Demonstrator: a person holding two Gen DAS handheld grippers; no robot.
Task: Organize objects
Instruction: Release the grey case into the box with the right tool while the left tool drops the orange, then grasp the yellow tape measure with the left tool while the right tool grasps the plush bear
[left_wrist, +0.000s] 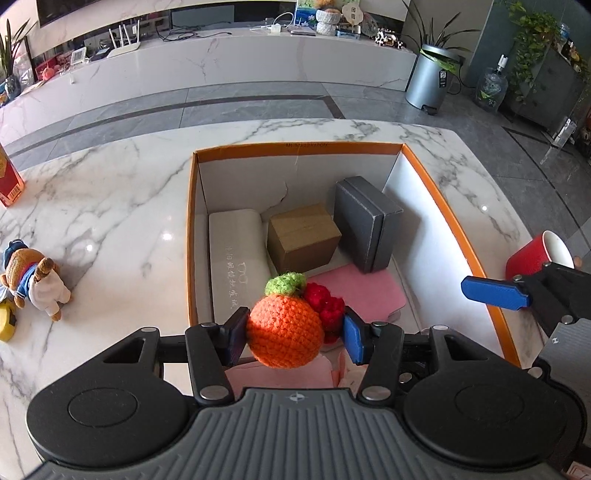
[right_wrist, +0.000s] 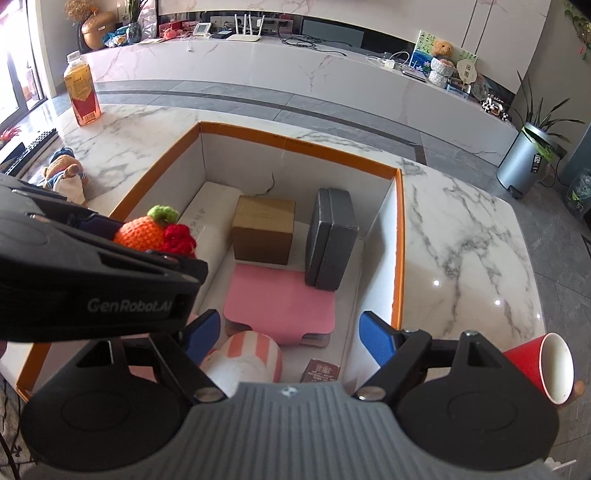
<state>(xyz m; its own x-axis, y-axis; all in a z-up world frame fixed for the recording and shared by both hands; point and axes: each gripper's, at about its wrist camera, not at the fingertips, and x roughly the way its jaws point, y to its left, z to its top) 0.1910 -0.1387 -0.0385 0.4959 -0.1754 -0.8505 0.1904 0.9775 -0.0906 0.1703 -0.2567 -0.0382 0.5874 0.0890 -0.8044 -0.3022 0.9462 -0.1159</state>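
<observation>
Crocheted orange toy (left_wrist: 283, 334) sits pinched in the left tongs (left_wrist: 293, 334); right tongs (right_wrist: 290, 334) gape empty.

Right gripper (right_wrist: 290, 338), fingers spread, hovers above the striped cup (right_wrist: 245, 358).

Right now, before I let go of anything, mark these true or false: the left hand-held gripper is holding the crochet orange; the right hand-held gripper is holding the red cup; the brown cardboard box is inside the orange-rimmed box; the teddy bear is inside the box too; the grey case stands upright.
1. True: the left hand-held gripper is shut on the crochet orange.
2. False: the right hand-held gripper is open and holds nothing; the red cup lies on the table outside it.
3. True: the brown cardboard box sits inside the orange-rimmed box.
4. False: the teddy bear lies on the table.
5. True: the grey case stands upright.
</observation>
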